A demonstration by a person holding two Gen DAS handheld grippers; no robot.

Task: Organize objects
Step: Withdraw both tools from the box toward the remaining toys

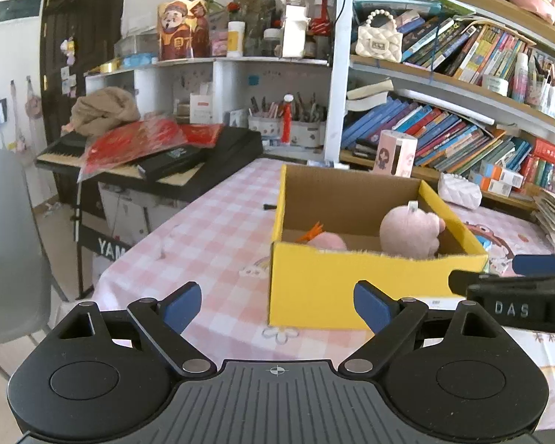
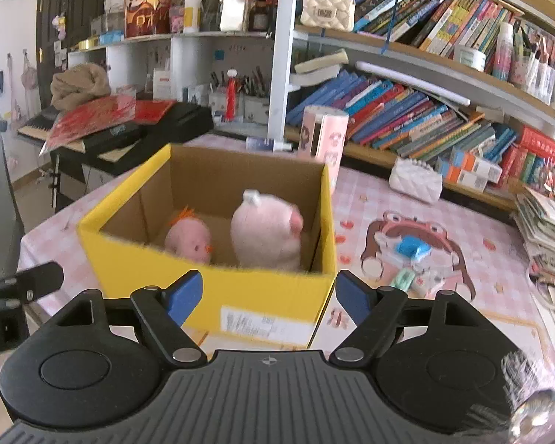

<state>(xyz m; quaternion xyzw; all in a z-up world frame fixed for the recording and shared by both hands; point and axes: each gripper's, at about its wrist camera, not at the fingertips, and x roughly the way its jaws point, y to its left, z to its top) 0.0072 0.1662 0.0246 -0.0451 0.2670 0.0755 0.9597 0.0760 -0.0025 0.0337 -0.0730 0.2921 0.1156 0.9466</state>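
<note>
A yellow cardboard box (image 1: 351, 288) (image 2: 218, 281) stands open on the pink checked tablecloth (image 1: 211, 229). Inside it are two pink plush toys. The larger one (image 2: 266, 229) (image 1: 410, 233) sits upright on the right. The smaller one, with an orange tuft (image 2: 188, 238) (image 1: 325, 240), lies on the left. My left gripper (image 1: 277, 305) is open and empty, low over the cloth at the box's near left corner. My right gripper (image 2: 269, 298) is open in front of the box's near wall, with nothing held. The right gripper's black body (image 1: 518, 296) shows at the right edge of the left wrist view.
Small blue (image 2: 412, 249) and green (image 2: 401, 279) items lie on the cloth right of the box. A white quilted purse (image 2: 416, 181) and a pink cylinder (image 2: 323, 137) stand by the bookshelf. A book stack (image 2: 547, 229) is at far right. A keyboard (image 1: 148, 155) and grey chair (image 1: 7, 240) are left.
</note>
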